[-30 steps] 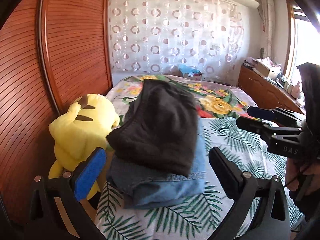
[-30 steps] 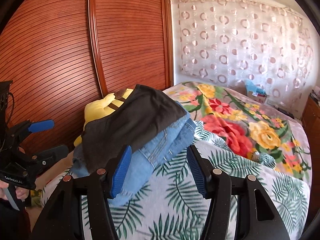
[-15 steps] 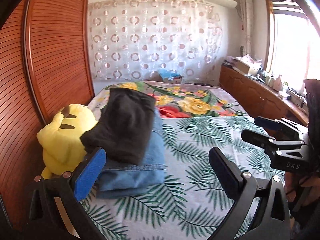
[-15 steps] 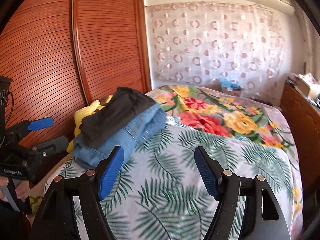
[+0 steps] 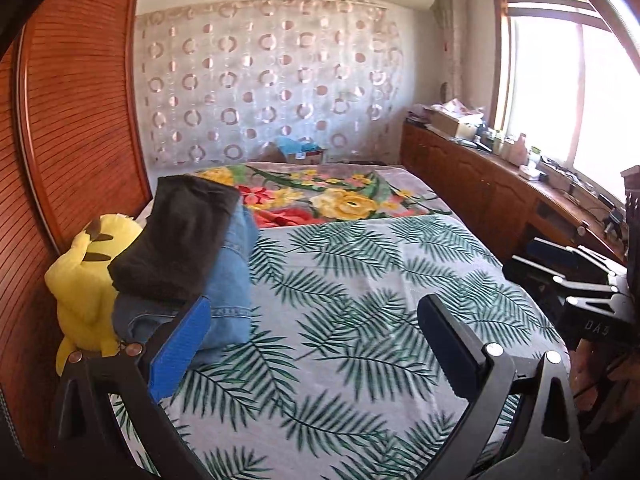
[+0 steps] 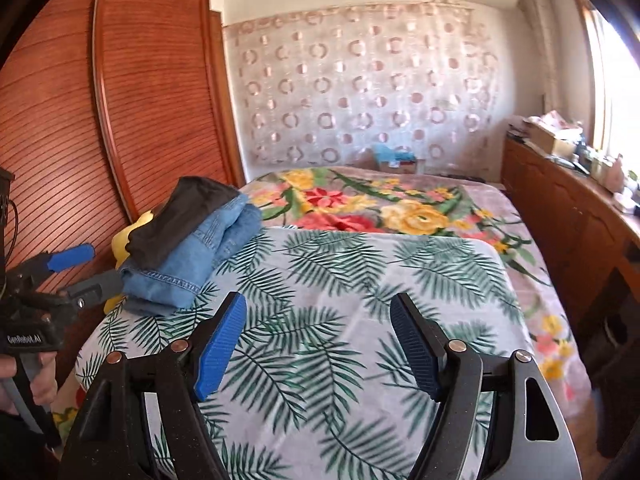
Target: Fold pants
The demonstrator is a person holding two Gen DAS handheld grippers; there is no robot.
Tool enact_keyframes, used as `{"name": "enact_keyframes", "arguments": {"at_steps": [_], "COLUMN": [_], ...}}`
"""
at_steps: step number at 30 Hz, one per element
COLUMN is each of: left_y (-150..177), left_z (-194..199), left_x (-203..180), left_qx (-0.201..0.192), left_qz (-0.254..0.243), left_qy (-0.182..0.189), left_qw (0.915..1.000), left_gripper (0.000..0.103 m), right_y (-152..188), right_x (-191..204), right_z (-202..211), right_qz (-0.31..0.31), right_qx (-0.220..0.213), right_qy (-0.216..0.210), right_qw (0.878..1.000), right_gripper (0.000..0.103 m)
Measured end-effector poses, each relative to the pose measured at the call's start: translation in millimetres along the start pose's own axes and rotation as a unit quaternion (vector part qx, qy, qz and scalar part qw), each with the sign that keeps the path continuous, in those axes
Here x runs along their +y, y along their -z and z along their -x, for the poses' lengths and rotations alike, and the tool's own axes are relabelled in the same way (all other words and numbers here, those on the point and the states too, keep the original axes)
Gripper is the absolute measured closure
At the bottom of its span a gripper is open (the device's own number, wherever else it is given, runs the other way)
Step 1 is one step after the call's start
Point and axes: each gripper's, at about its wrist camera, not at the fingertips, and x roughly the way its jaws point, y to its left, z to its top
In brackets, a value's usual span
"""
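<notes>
While my left gripper [image 5: 314, 338] and right gripper [image 6: 318, 346] hang with jaws apart and empty, the right just widened, the folded pants [image 6: 188, 252] sit stacked at the bed's [image 6: 360, 280] left edge.

Folded jeans [image 6: 188, 268]: blue denim; dark pants [image 5: 180, 240]: matt cloth; wardrobe [image 6: 120, 120]: glossy ribbed wood; plush toy [image 5: 80, 288]: fuzzy yellow.
</notes>
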Motion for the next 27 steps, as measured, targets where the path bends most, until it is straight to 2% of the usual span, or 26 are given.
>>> {"name": "enact_keyframes", "arguments": {"at_steps": [7,11,14,21,27], "left_y": [-15.0,-22.9,-27.7,-32.6,-33.0], "left_z": [29.1,44.4,55.3,73.1,76.5], "left_x": [-22.2,-25.4,-26.0,-27.1,-27.5], "left_qx": [-0.032,-0.05,-0.063,-0.082,-0.086], "left_qz": [-0.008,-0.007,-0.005,-0.007,-0.008], "left_qy": [0.008,0.006,0.007,0.004,0.001], "left_qw": [0.9994,0.9987,0.998,0.9966,0.9962], "left_gripper": [0.0,0.0,0.0,0.0,0.0], "right_y": [-3.7,-3.3,1.9,14.6,20.2], "right_x": [6.2,15.0,20.1,29.7,25.5], "right_z": [37.8,59.4,71.8,81.6,73.9], "right_qz": [-0.002,0.0,-0.004,-0.008,-0.01], "right_qx": [-0.038,-0.063,-0.072,-0.087,-0.088], "right_qy": [0.027,0.051,0.053,0.059,0.061], "right_qw": [0.999,0.997,0.996,0.994,0.994], "right_gripper": [0.024,0.024,0.024,0.024,0.024]}}
